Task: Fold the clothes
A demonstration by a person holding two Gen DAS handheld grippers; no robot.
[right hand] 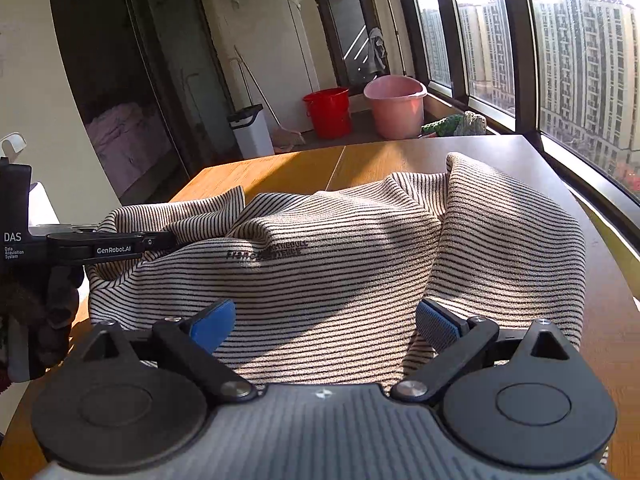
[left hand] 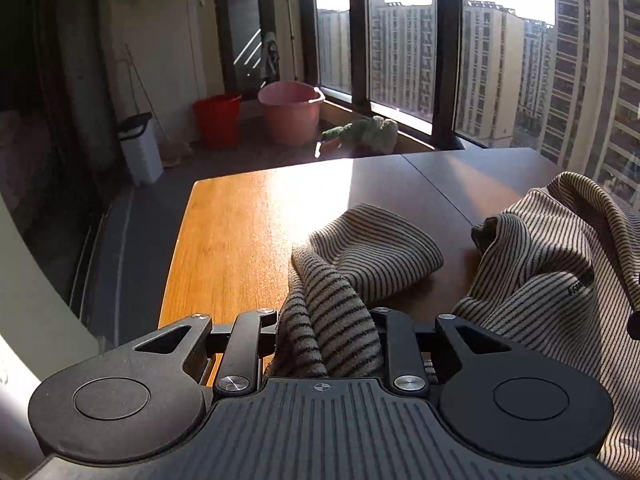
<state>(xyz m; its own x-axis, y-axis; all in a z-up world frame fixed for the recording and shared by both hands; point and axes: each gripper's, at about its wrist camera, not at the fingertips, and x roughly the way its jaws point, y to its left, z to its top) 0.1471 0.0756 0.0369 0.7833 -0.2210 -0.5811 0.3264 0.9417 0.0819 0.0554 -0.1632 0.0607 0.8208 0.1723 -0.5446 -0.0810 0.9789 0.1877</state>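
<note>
Left tool point(left hand: 326, 332) clamping striped shirt point(right hand: 340, 264), long axis across table point(right hand: 500, 148)

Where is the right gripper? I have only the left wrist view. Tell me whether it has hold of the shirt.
Observer: No. The right gripper is open. Its blue pads stand apart with the striped shirt lying between them, not clamped.
Operator: Describe the shirt's right side.
Observer: It rises in a tall fold and ends on the table, short of the window-side edge.
Operator: Check my left gripper from that side.
Observer: The left gripper shows side-on, shut on the shirt's left edge.
</note>
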